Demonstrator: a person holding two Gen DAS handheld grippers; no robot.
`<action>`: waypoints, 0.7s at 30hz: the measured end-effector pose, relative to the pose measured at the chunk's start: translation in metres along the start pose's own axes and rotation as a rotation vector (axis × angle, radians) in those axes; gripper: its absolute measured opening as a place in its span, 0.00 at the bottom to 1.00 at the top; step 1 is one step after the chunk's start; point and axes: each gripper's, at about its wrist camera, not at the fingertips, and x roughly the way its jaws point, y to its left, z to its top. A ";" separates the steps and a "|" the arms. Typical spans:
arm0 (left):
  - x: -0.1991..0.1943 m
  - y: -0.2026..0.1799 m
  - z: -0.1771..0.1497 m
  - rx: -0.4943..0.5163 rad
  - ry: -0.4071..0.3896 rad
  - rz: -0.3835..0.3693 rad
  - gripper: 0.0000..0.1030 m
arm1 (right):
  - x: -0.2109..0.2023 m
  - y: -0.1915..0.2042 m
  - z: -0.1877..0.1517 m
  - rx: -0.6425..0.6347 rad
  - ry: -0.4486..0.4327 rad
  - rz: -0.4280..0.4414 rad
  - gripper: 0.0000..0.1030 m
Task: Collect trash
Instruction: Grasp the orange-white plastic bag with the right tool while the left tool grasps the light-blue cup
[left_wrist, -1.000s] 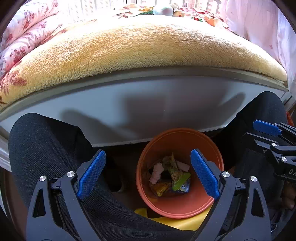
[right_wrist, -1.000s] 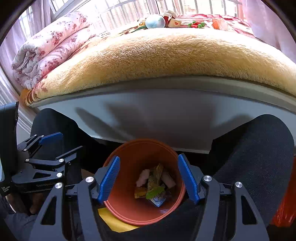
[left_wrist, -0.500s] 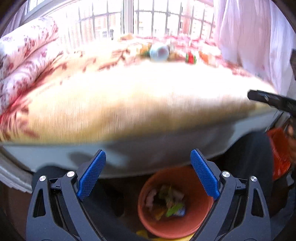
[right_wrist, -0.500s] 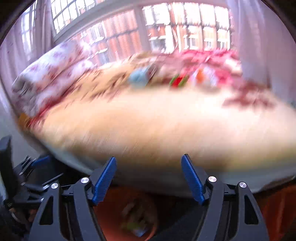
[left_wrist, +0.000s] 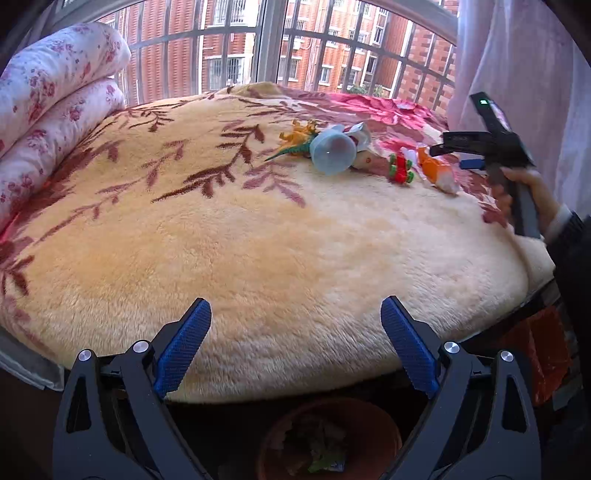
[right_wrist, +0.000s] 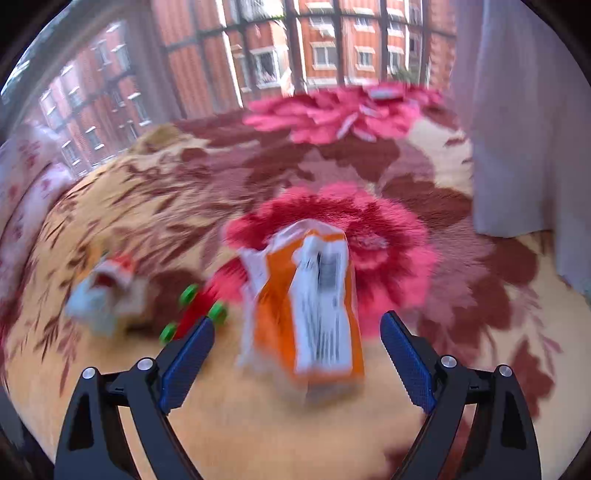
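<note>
The left gripper (left_wrist: 295, 347) is held with its jaws wide and nothing between them; below them the bin (left_wrist: 328, 439) with trash is seen, and beyond them the blanket (left_wrist: 258, 240). Far ahead, a cup (left_wrist: 332, 152), a toy car (left_wrist: 400, 170) and an orange packet (left_wrist: 437, 171) are laid. The right gripper (right_wrist: 297, 360) is seen with its jaws opening wide; the packet (right_wrist: 314, 306) is framed between and just beyond them, untouched by the pads, with the car (right_wrist: 194, 314) beside the left jaw.
</note>
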 end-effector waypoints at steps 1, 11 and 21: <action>0.002 0.000 0.004 0.001 0.002 0.005 0.88 | 0.015 -0.003 0.007 0.025 0.036 0.011 0.87; 0.062 -0.038 0.090 0.026 0.010 0.000 0.88 | -0.017 -0.017 -0.035 0.093 -0.012 0.014 0.23; 0.177 -0.058 0.153 0.015 0.152 0.118 0.88 | -0.126 -0.032 -0.175 0.191 -0.269 0.133 0.24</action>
